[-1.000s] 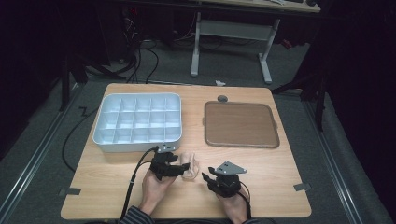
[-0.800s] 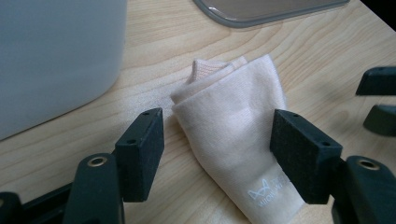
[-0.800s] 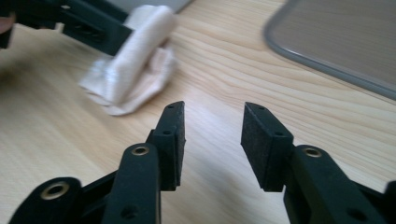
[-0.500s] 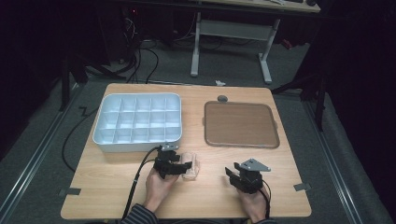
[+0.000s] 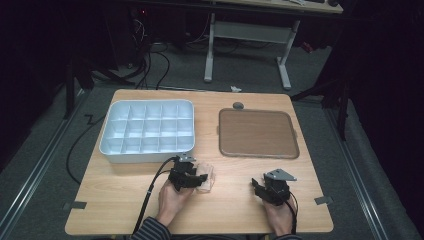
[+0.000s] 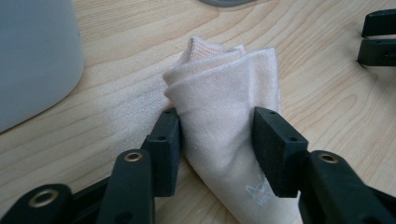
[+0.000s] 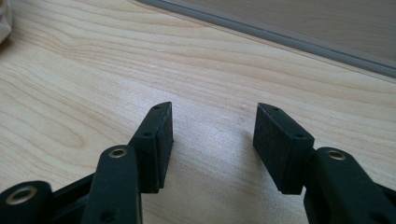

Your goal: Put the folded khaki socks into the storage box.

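at the near edge of a light wooden table (image 5: 125,200), a person's two forearms come in from below, each hand holding a black two-jaw gripper. the left gripper (image 6: 217,133) sits near the middle of the near edge, just in front of the white tray. its jaws have just been closing, and a folded cream cloth (image 6: 224,107) lies between them; in the left gripper view both pads touch the cloth's sides, pinching it lightly, with the jaws about half spread. the cloth rests on the tabletop, its folded end pointing away from the gripper and a small pale logo showing on its near part. in the high view the cloth (image 5: 206,178) shows as a pale bundle just right of the left hand (image 5: 172,200). the right gripper (image 7: 212,126) is well apart to the right, near the table's near right part, with a grey three-cornered plate on top. its jaws have just been opening and stand spread wide, with bare wood between them and nothing touching the pads. farther off on the left is a white tray with many compartments (image 5: 147,150). farther off on the right lies a flat brown tray (image 5: 257,132), its grey rim crossing the far part of the right gripper view (image 7: 280,32).
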A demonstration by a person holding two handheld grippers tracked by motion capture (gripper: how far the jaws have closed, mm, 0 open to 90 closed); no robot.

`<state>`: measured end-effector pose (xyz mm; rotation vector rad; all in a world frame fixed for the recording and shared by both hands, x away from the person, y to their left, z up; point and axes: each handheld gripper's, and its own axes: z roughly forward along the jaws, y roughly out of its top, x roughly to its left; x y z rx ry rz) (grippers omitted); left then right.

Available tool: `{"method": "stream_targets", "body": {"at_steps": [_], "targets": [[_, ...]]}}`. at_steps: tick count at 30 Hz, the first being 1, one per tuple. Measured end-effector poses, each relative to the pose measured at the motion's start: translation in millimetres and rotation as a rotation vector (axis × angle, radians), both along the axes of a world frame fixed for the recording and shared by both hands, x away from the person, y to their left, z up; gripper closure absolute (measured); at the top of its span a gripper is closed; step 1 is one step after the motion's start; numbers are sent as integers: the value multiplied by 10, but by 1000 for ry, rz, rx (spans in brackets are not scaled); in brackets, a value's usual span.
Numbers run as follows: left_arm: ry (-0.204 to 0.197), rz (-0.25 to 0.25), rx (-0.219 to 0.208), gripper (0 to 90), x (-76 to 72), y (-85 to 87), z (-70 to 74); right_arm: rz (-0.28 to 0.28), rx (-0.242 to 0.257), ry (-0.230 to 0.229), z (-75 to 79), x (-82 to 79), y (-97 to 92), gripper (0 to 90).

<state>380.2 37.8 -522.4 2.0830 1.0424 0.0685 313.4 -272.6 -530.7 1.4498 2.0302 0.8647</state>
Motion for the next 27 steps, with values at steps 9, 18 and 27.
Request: {"method": "stream_targets", "body": {"at_steps": [9,18,27], "targets": [[-20,-42,32,658,-7,-48,43,0,9,16,-5,69,10,369],[-17,-64,20,734,0,-39,54,-9,18,17,-5,98,2,371],[-11,-104,7,749,-33,-36,80,-8,15,18,-5,98,5,360]]}}
